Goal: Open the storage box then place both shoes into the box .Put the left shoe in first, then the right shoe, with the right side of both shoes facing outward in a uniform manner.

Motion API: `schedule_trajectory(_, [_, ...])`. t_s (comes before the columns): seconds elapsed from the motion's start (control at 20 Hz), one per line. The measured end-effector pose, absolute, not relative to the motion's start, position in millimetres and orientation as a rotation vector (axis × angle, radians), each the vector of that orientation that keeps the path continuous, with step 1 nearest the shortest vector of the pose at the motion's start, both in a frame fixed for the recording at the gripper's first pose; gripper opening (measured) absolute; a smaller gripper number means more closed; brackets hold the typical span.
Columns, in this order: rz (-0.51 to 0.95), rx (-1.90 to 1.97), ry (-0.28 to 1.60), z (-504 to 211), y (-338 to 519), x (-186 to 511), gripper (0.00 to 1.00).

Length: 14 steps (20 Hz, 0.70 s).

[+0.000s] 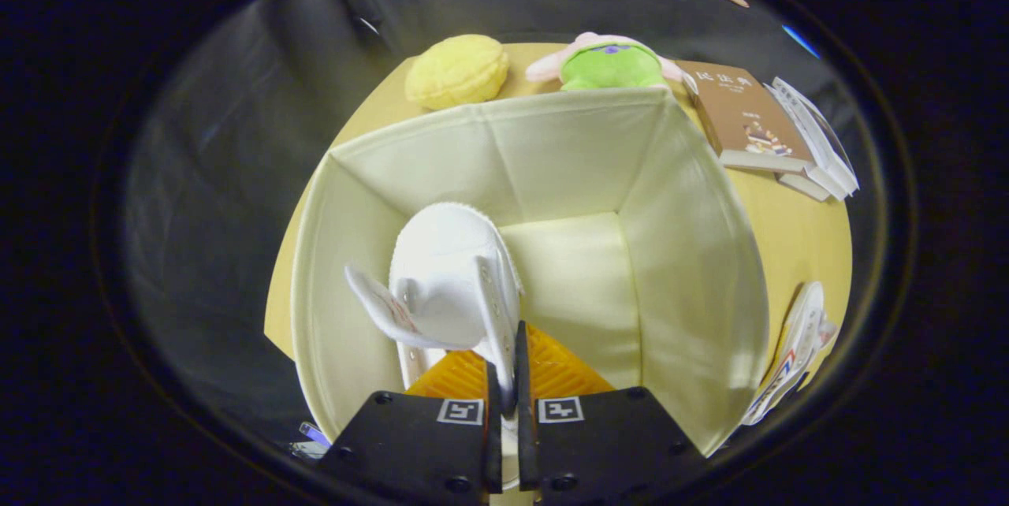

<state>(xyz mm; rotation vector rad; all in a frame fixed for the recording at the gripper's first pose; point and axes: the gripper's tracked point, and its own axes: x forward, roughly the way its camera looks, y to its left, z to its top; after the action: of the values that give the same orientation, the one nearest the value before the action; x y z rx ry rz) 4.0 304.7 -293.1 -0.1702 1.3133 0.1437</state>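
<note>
Gripper (504, 380) nearest, fingers pinched together on the white sneaker (453, 277), clamped on its eyelet-side upper edge. Held the sneaker inside the open storage box (694, 254), toward its left wall, toe pointing down and away toward the box floor. Tongue flopped out to the left.

Counted: one storage box, two shoes, two plush toys, one stack of books. Second shoe (792, 352) lay outside the box on the table, just beside the right wall, white with a printed insole showing.

Sneaker looked plain white, stitched toe rim, row of lace eyelets, no laces visible. Box looked cream fabric, soft creased walls, lid not visible.

Sat on a tan wooden table (796, 238). Beyond the box: yellow plush (457, 70), green-and-pink plush (607, 65), brown-cover book (745, 120) atop lighter ones. Black cloth wall (236, 135) behind and around.
</note>
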Motion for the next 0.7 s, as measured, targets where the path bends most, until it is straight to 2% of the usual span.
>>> schedule_trajectory(0.05, [0.162, -0.180, 1.326, -293.9, 304.7, 0.9, 0.14])
schedule_trajectory(0.1, [0.184, -0.184, 1.336, -296.0, 304.5, -2.4, 0.22])
schedule_trajectory(0.45, [0.312, -0.181, 1.283, -249.5, 295.7, -10.3, 1.00])
schedule_trajectory(0.7, [0.401, -0.096, 1.236, -205.5, 266.8, -13.1, 0.98])
